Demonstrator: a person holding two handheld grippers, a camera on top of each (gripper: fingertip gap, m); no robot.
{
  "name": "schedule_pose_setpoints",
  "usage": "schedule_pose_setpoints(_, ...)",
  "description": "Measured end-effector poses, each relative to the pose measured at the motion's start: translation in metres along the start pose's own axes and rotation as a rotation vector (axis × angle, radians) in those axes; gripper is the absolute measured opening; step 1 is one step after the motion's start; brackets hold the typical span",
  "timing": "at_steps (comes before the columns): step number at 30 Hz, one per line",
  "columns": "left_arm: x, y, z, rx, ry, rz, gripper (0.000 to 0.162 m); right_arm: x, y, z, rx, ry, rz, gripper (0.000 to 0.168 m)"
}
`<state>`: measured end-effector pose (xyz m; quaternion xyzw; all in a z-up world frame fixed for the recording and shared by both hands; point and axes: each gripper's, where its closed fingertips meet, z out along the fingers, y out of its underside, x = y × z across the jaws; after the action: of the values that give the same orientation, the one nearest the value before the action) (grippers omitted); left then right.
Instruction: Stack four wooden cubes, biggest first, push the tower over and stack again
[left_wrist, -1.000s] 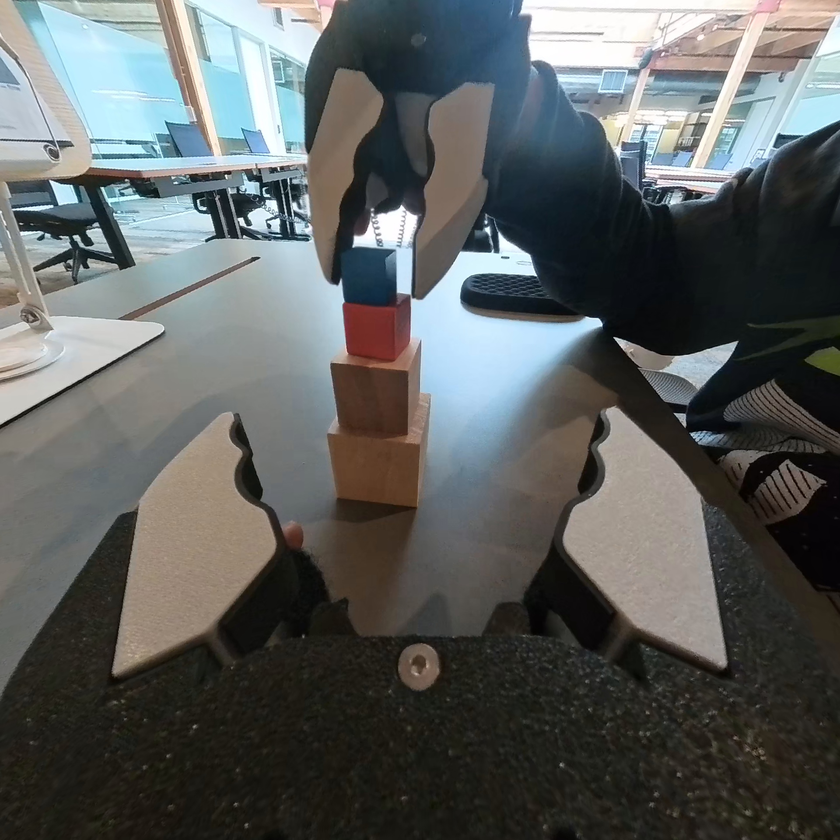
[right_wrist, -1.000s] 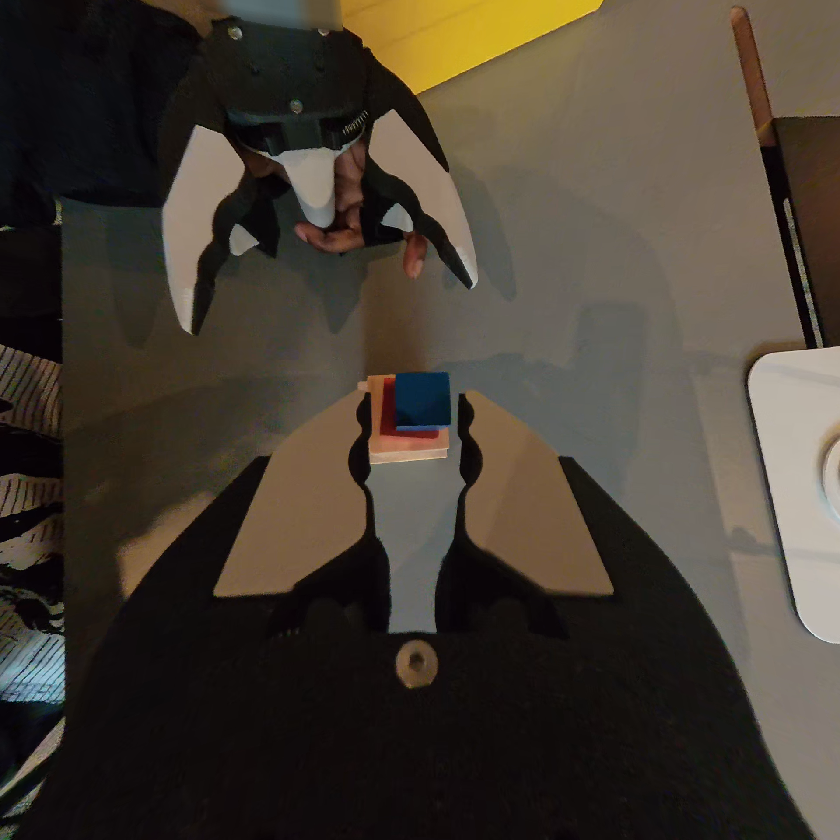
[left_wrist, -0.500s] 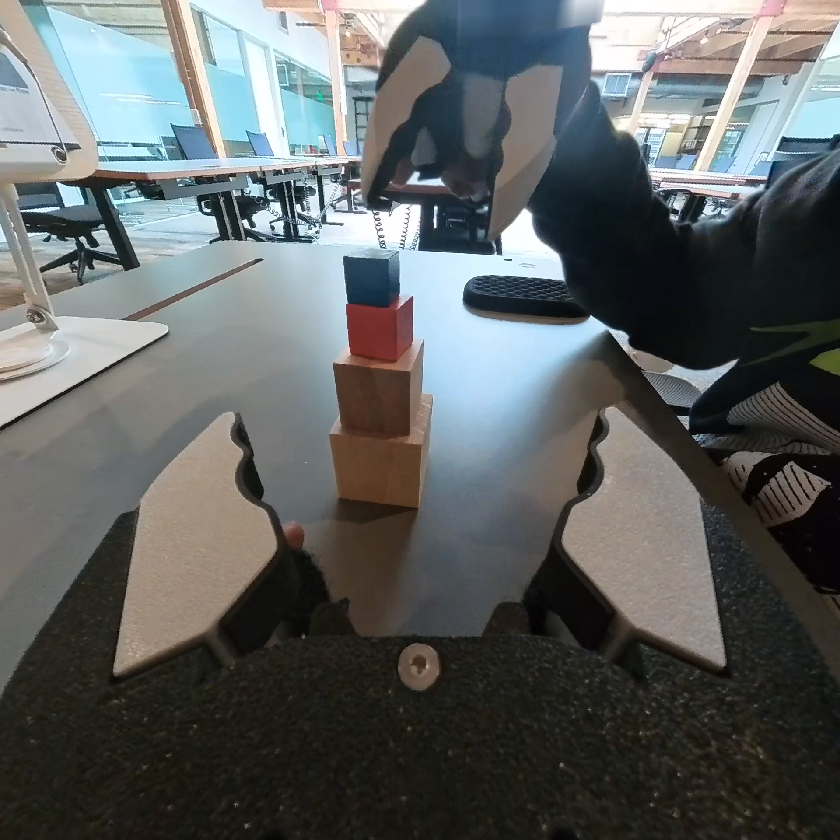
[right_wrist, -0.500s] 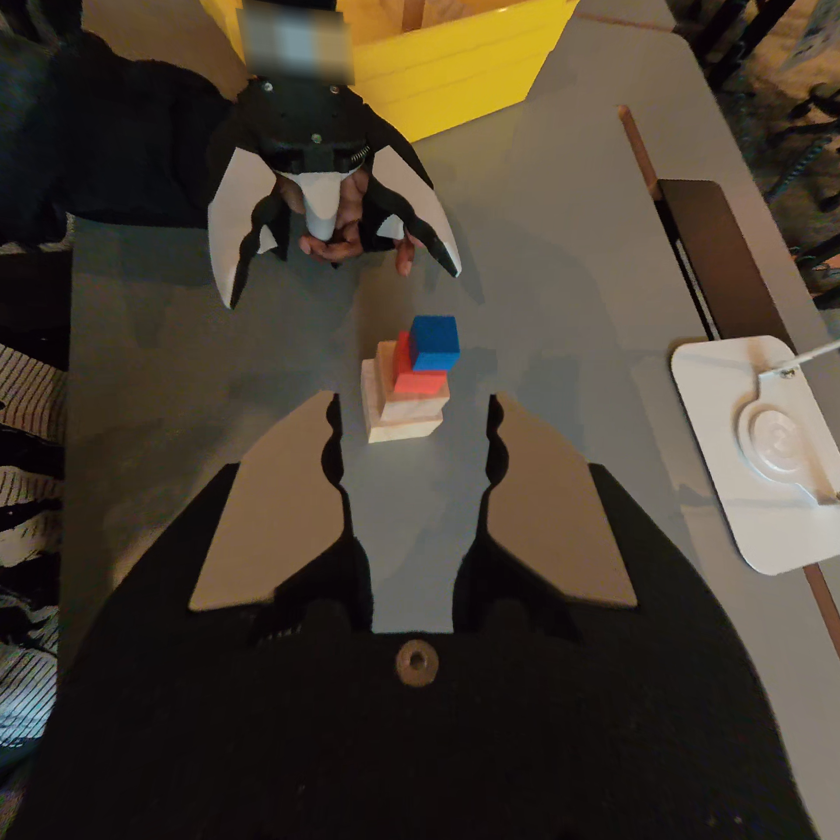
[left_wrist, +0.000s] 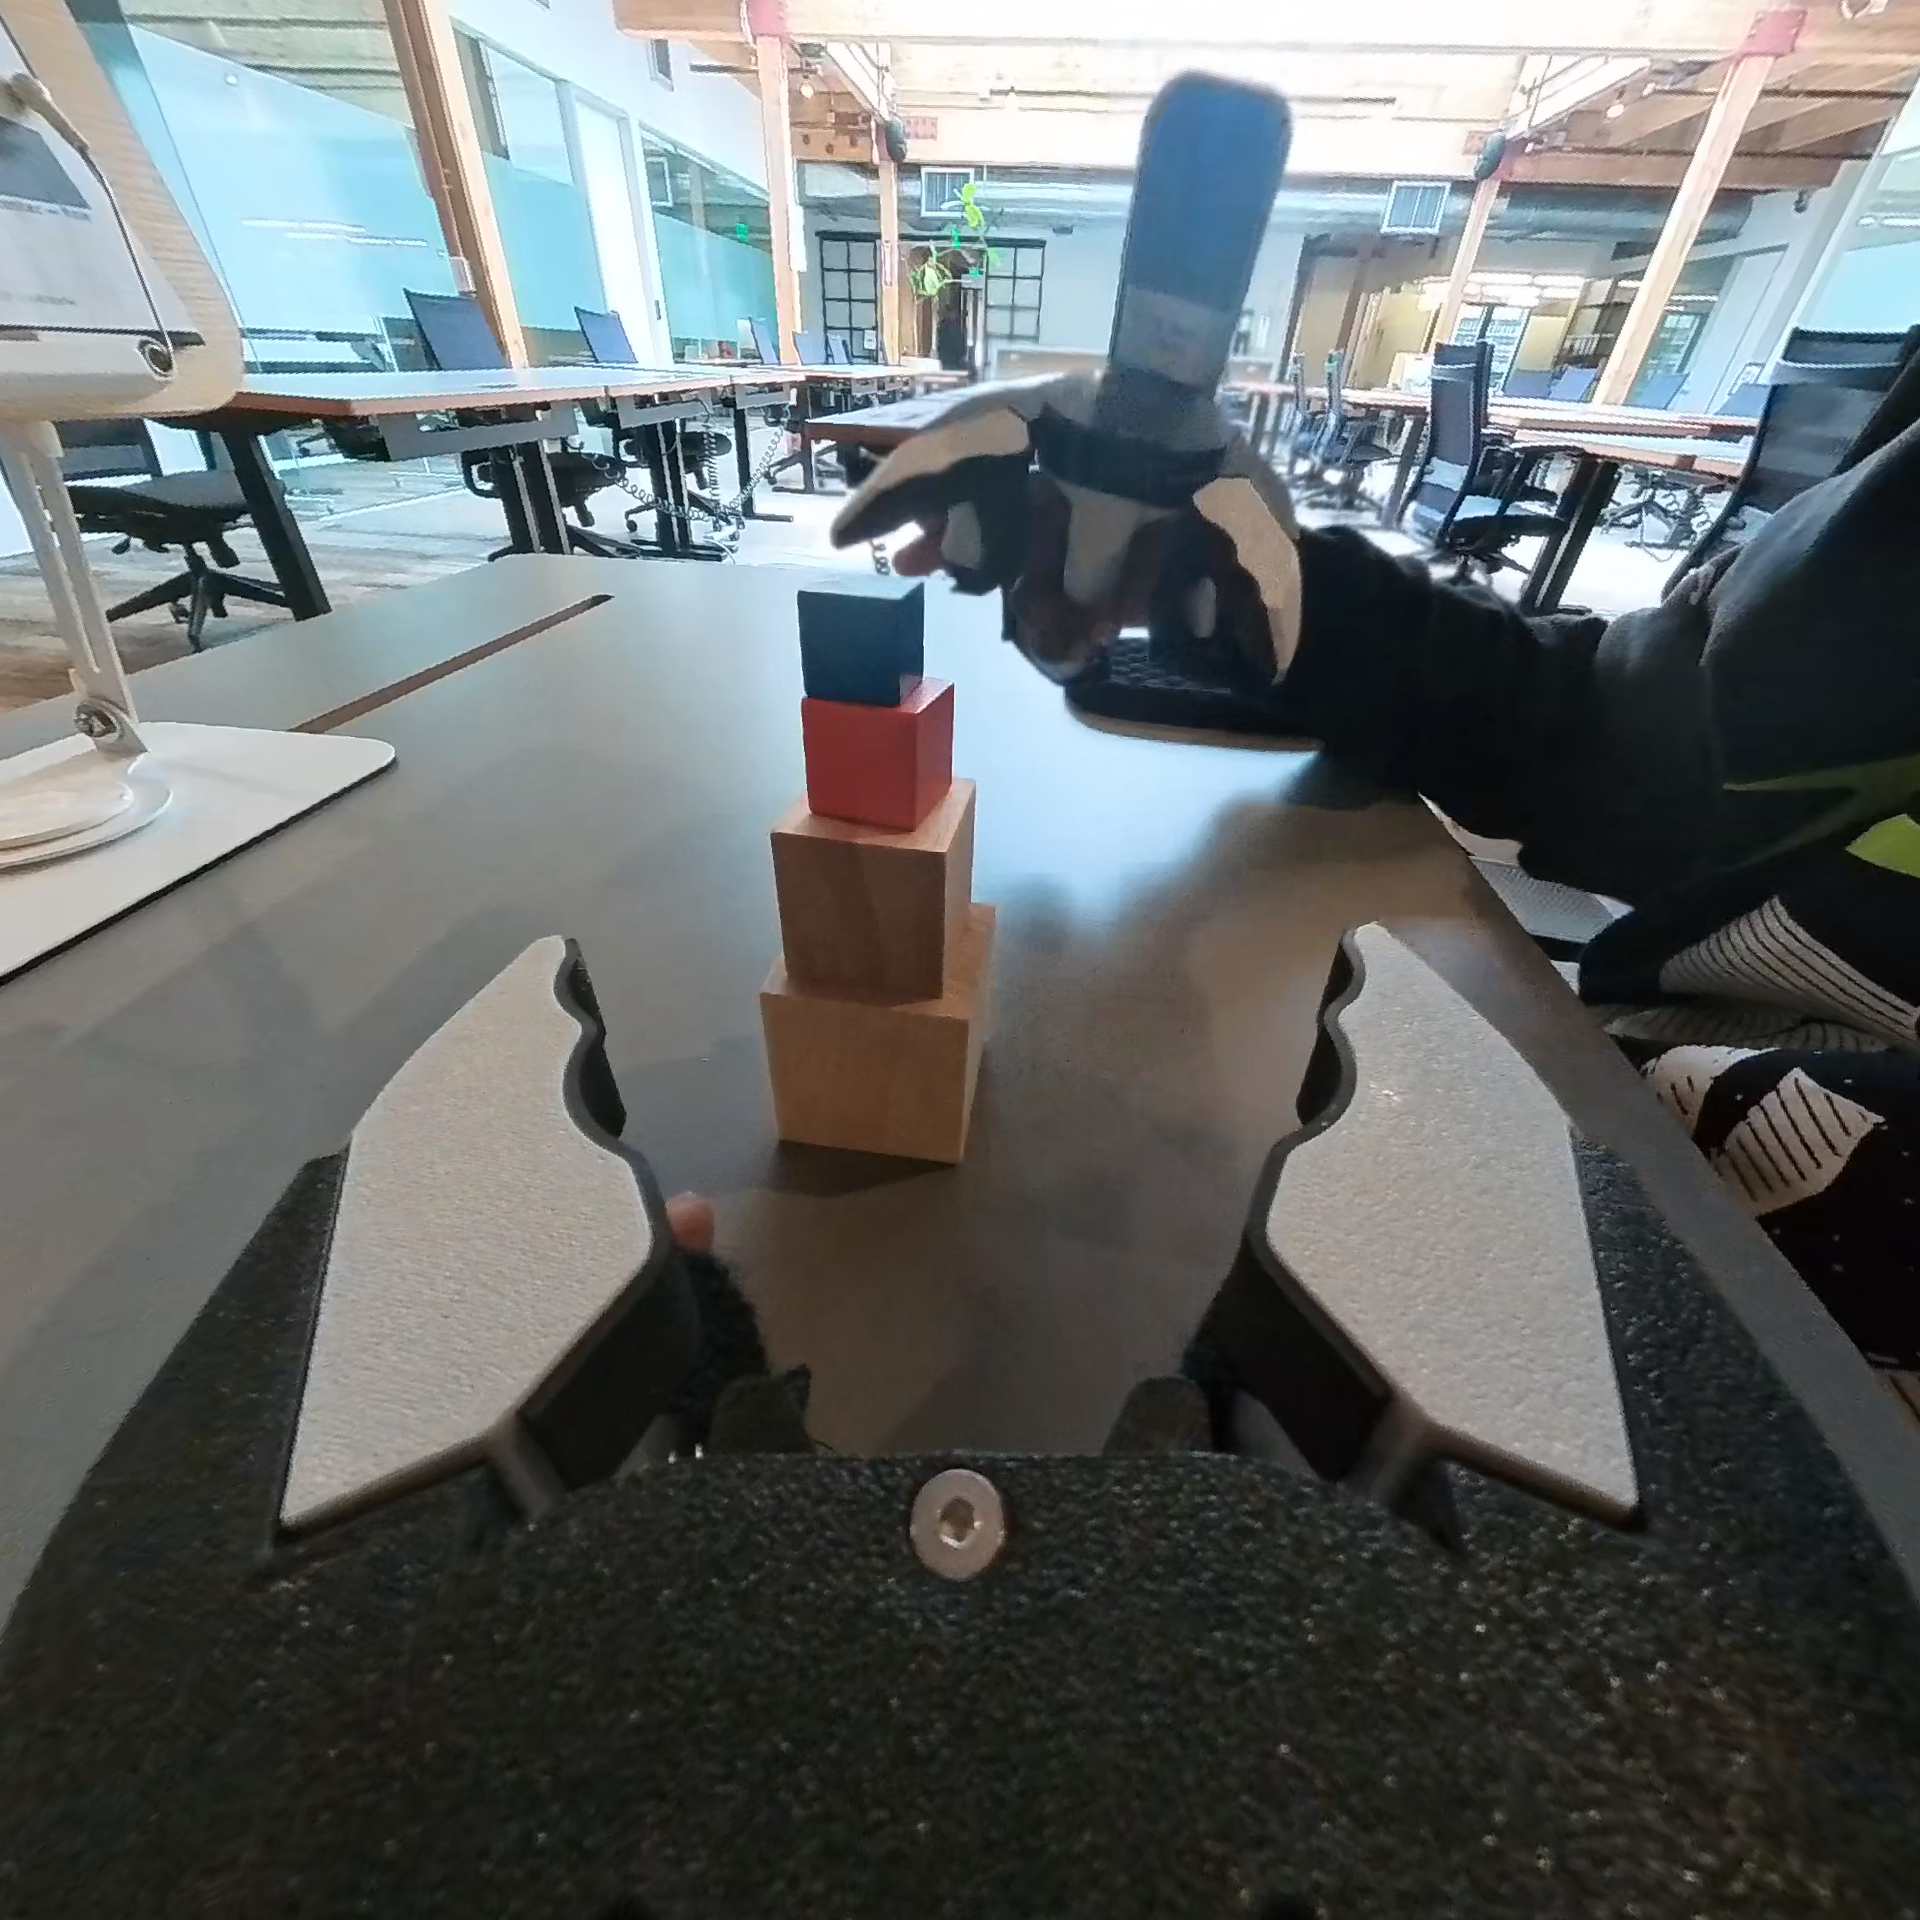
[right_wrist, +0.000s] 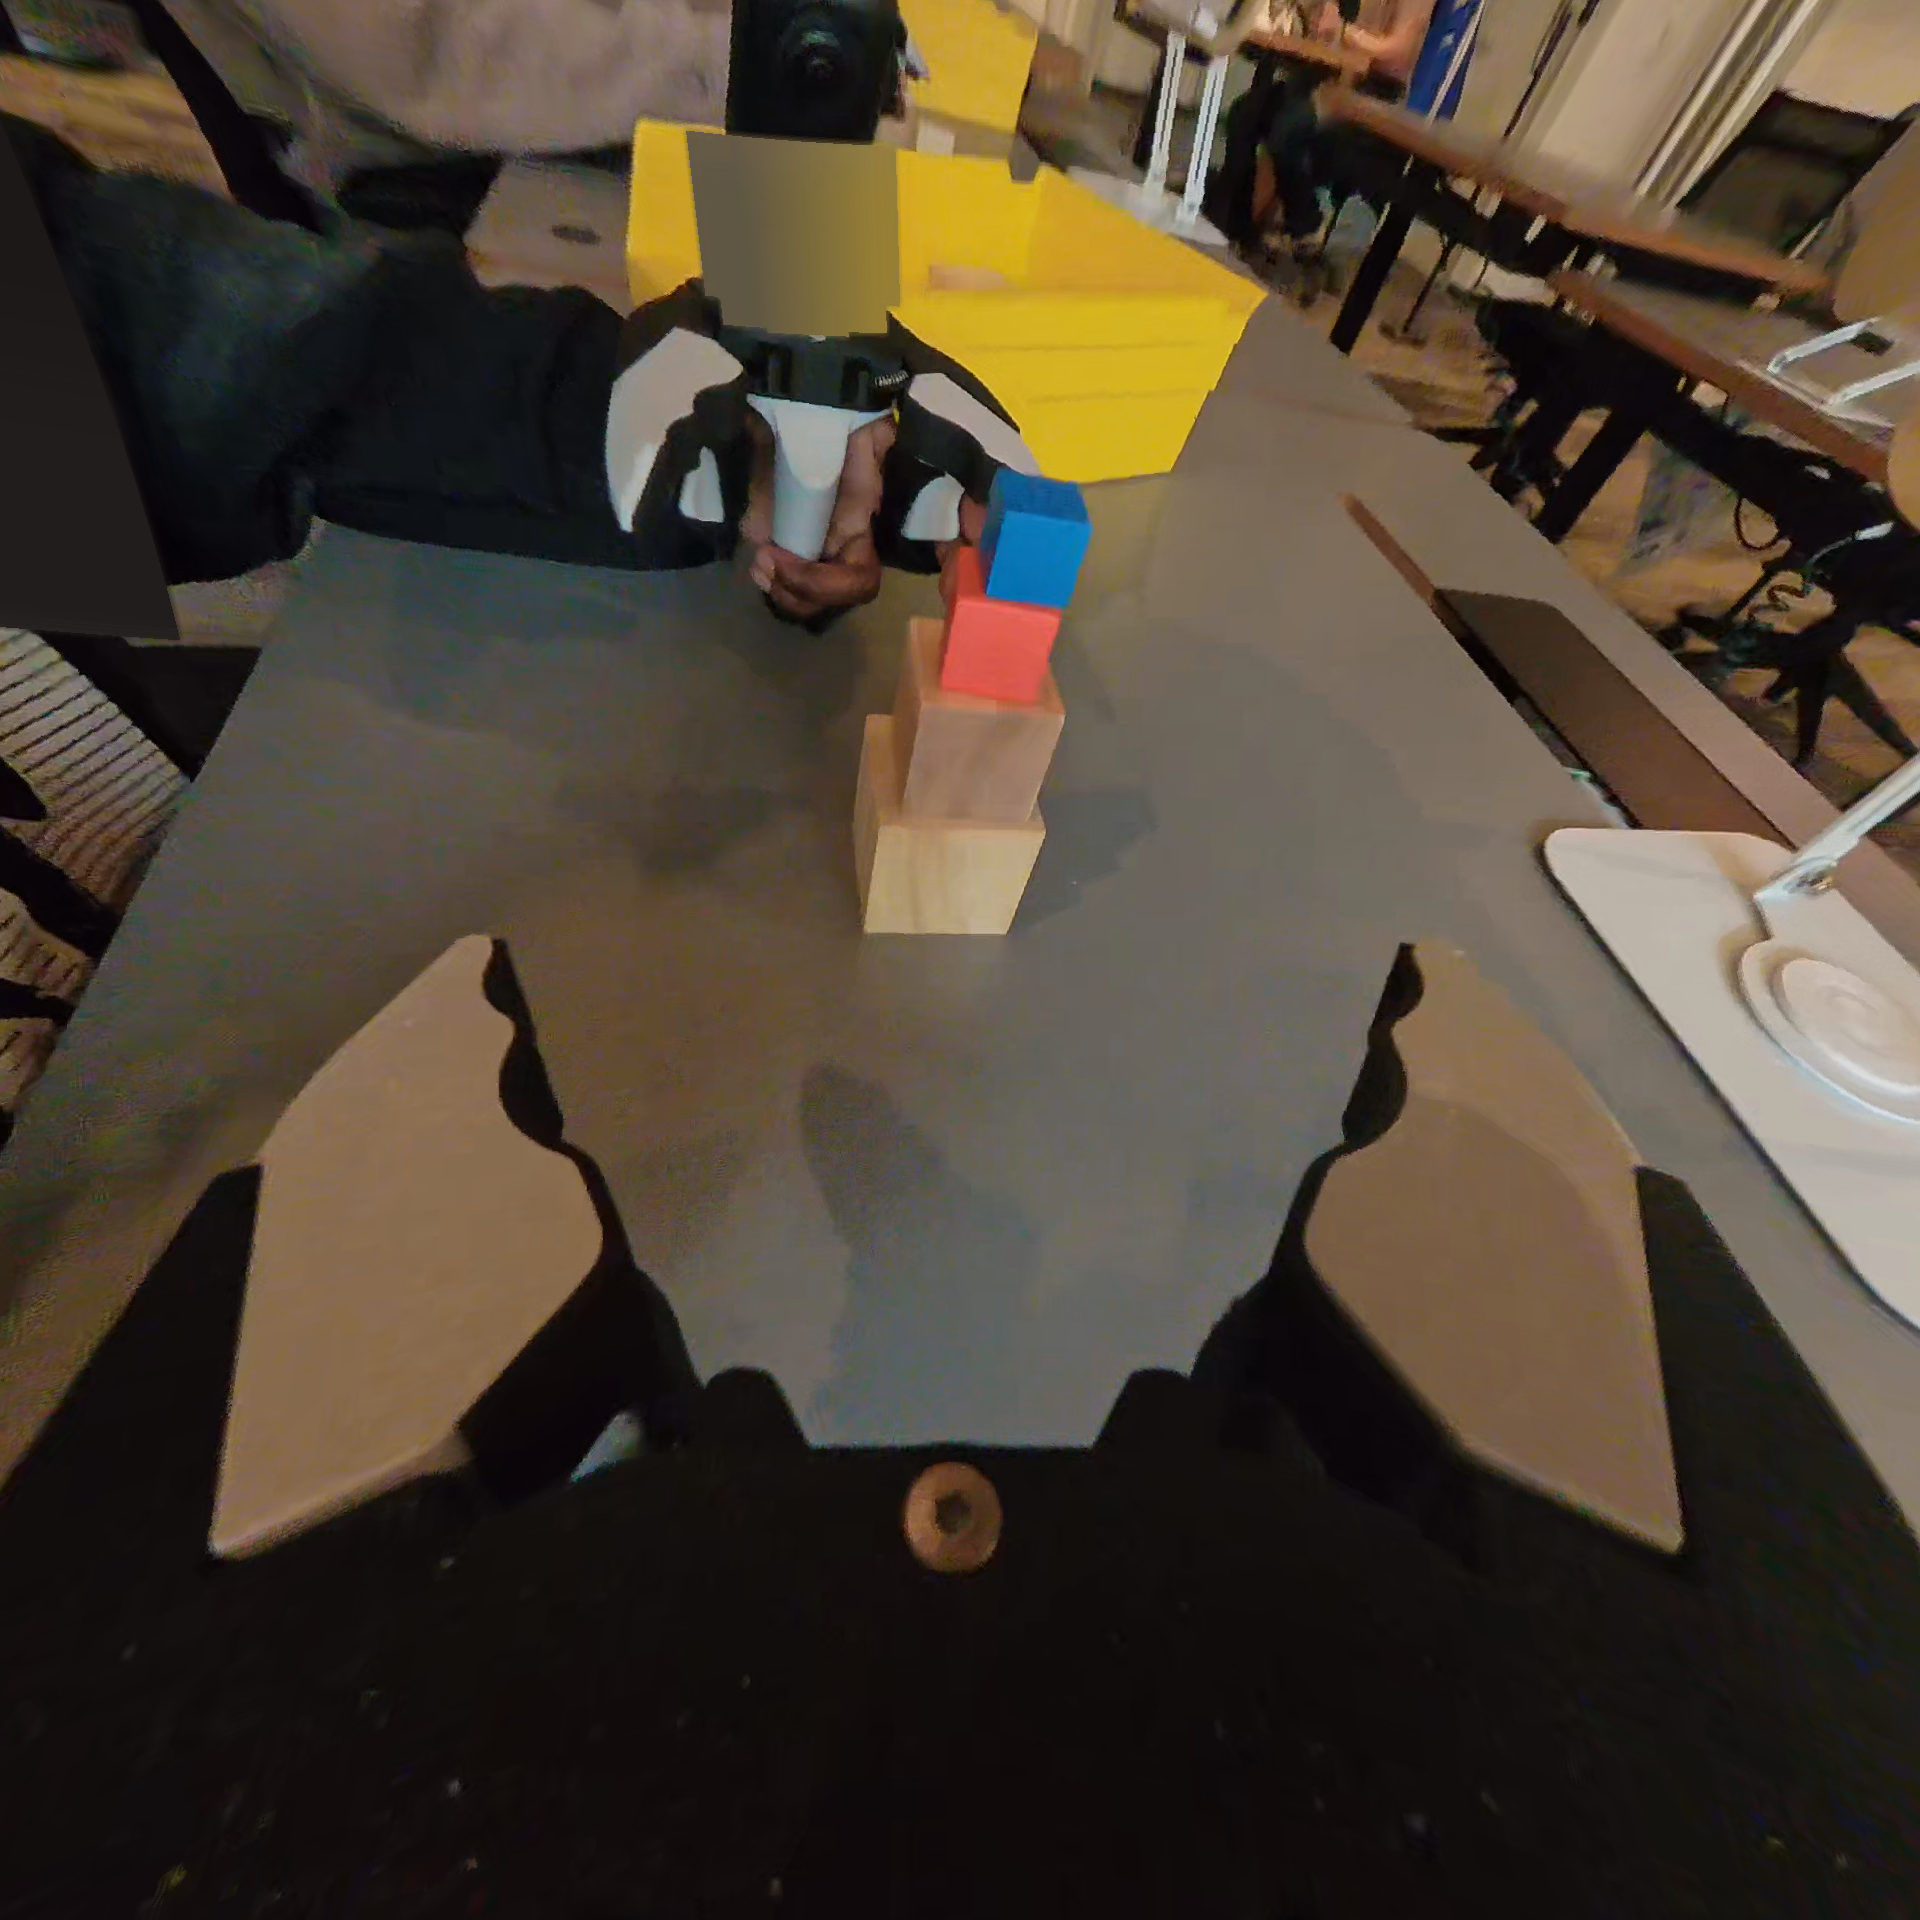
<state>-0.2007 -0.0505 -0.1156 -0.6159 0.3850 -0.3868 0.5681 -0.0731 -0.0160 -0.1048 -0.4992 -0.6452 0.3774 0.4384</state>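
Four-cube tower (left_wrist: 875, 883) upright on the dark worktop (left_wrist: 1195, 935), centre of frame: blue cube (left_wrist: 860, 639) atop red cube (left_wrist: 878, 750), two bare wooden cubes beneath. Left gripper (left_wrist: 961, 1049) low before it, jaws wide apart, empty. Right gripper (right_wrist: 948, 1039) likewise wide apart, empty. Yellow bin (right_wrist: 1081, 343) at upper centre, white stand base (right_wrist: 1766, 997) at right edge.

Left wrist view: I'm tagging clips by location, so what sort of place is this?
Probably an open-plan office: rows of long desks, black swivel chairs and glass-walled rooms under exposed timber beams.
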Motion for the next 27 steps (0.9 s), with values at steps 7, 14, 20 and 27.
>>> schedule_pose_setpoints(7, 0.0, 0.0, 0.0, 0.003, 0.0, 0.0, 0.124, 0.007, 0.006, -0.035, 0.239, 0.021, 0.117, 0.147)
schedule_pose_setpoints(14, -0.001, 0.0, 0.0, 0.004, 0.002, -0.004, 0.122, 0.016, 0.001, -0.092, 0.17, 0.174, 0.085, 0.147)
schedule_pose_setpoints(20, 0.0, 0.0, 0.001, -0.001, 0.001, 0.0, 0.121, 0.005, 0.038, -0.129, 0.203, 0.167, 0.15, 0.14)
schedule_pose_setpoints(27, -0.001, 0.0, 0.0, 0.003, 0.002, -0.002, 0.118, 0.001, 0.042, -0.14, 0.305, 0.184, 0.138, 0.126)
